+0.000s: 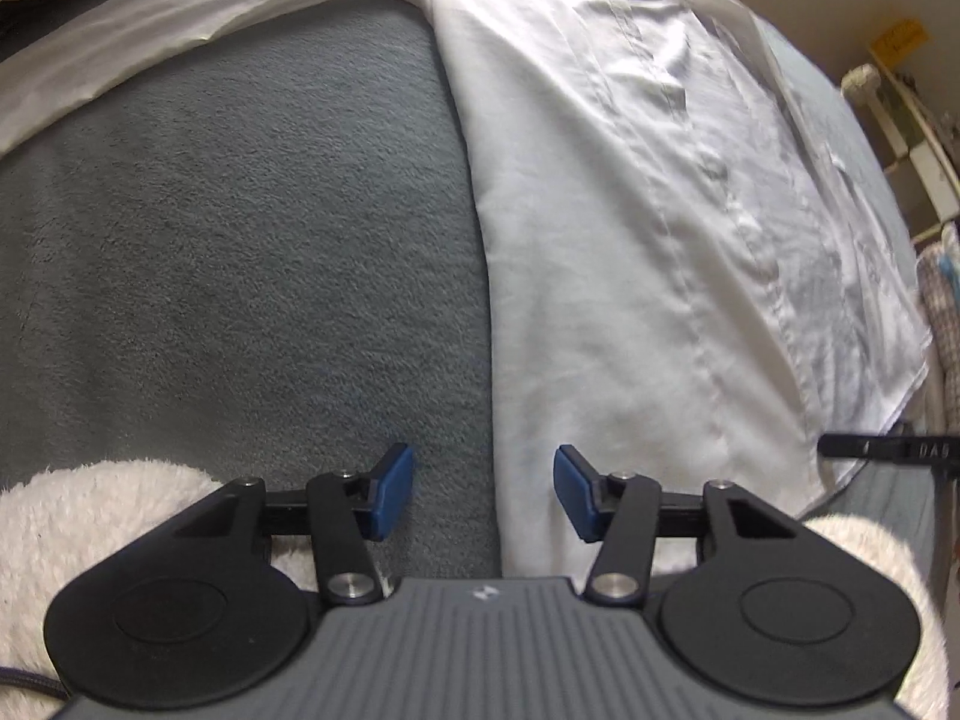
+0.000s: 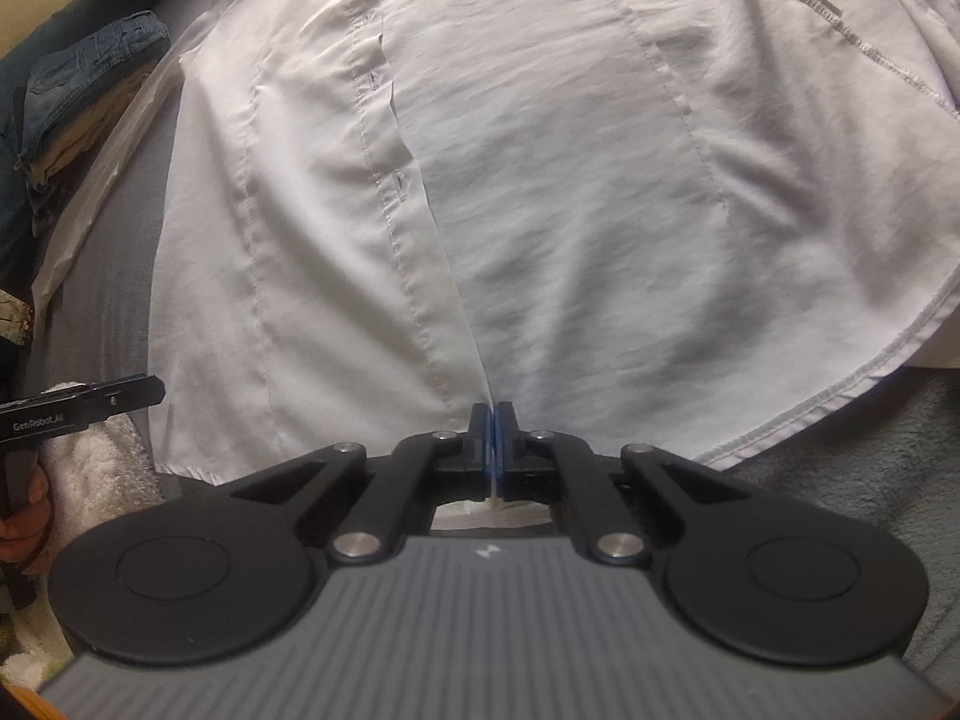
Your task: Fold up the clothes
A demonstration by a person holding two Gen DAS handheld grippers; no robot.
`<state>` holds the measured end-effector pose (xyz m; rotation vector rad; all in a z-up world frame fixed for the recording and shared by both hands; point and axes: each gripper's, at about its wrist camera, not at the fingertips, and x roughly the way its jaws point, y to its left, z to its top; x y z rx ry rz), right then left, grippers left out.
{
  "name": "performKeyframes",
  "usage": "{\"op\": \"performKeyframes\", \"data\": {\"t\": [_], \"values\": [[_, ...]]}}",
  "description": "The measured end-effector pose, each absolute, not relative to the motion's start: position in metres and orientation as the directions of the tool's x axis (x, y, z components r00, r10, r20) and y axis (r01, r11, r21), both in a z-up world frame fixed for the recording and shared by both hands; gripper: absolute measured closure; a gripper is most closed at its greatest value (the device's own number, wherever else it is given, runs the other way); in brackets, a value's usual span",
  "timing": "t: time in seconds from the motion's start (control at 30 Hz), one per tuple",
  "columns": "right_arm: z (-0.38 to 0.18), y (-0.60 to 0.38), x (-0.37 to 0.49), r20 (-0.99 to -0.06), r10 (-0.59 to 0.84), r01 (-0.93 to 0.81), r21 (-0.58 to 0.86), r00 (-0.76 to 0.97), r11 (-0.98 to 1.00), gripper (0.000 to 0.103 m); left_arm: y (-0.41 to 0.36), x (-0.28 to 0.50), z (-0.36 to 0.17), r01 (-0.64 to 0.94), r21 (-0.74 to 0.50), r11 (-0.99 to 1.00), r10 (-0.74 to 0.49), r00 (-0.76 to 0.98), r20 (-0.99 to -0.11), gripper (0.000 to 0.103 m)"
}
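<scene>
smooth white cloth shirt (image 2: 540,180), fuzzy grey blanket (image 1: 240,270)

The right gripper (image 2: 493,444) was clamped on the hem of a white shirt (image 2: 540,192), a thin sliver of cloth showing between its blue pads (image 2: 483,450). The shirt lay spread across a grey blanket (image 2: 870,480), button placket running up from the grip. At far left the other gripper (image 2: 84,399) poked in beside a fluffy white sleeve (image 2: 96,468). Folded jeans (image 2: 90,66), probably on a stack, sat at upper left.
</scene>
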<state>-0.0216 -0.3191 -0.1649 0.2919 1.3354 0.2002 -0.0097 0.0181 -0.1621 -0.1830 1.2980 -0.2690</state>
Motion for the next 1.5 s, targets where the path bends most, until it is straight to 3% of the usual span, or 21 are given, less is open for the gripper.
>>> {"op": "performKeyframes", "data": {"t": [0.2,0.27,0.33,0.4,0.67,1.07,1.27,1.37,1.5], "values": [[-0.170,-0.305,-0.021,-0.940,0.255,-0.012,0.259,0.227,0.966,0.103,-0.005,-0.019,-0.166,0.206,-0.154,0.966,-0.194,0.195,-0.961,0.061],[-0.170,-0.302,-0.020,-0.943,0.242,-0.021,0.244,0.229,0.970,0.103,-0.008,-0.022,-0.166,0.227,-0.140,0.964,-0.184,0.189,-0.964,0.072],[-0.170,-0.301,-0.019,-0.943,0.238,-0.023,0.239,0.232,0.971,0.103,-0.008,-0.025,-0.166,0.234,-0.146,0.961,-0.191,0.181,-0.965,0.091],[-0.169,-0.301,-0.019,-0.943,0.236,-0.023,0.238,0.234,0.971,0.103,-0.006,-0.029,-0.166,0.236,-0.162,0.958,-0.204,0.170,-0.964,0.101],[-0.167,-0.303,-0.018,-0.945,0.235,-0.023,0.236,0.228,0.971,0.103,0.006,-0.035,-0.167,0.226,-0.207,0.952,-0.239,0.124,-0.963,0.102],[-0.171,-0.300,-0.016,-0.953,0.229,-0.009,0.232,0.200,0.973,0.103,-0.007,-0.030,-0.166,0.251,-0.176,0.952,-0.208,0.108,-0.972,0.101],[-0.150,-0.308,-0.012,-0.952,0.163,0.047,0.182,0.260,0.982,0.094,-0.007,-0.032,-0.165,0.255,-0.164,0.953,-0.196,0.109,-0.974,0.099],[-0.124,-0.308,-0.005,-0.903,0.217,0.039,0.249,0.371,0.968,0.093,-0.010,-0.031,-0.167,0.254,-0.158,0.954,-0.190,0.108,-0.976,0.099],[-0.123,-0.267,0.022,-0.875,0.310,-0.082,0.302,0.372,0.950,0.093,-0.010,-0.030,-0.167,0.254,-0.154,0.955,-0.186,0.107,-0.977,0.099]]}}
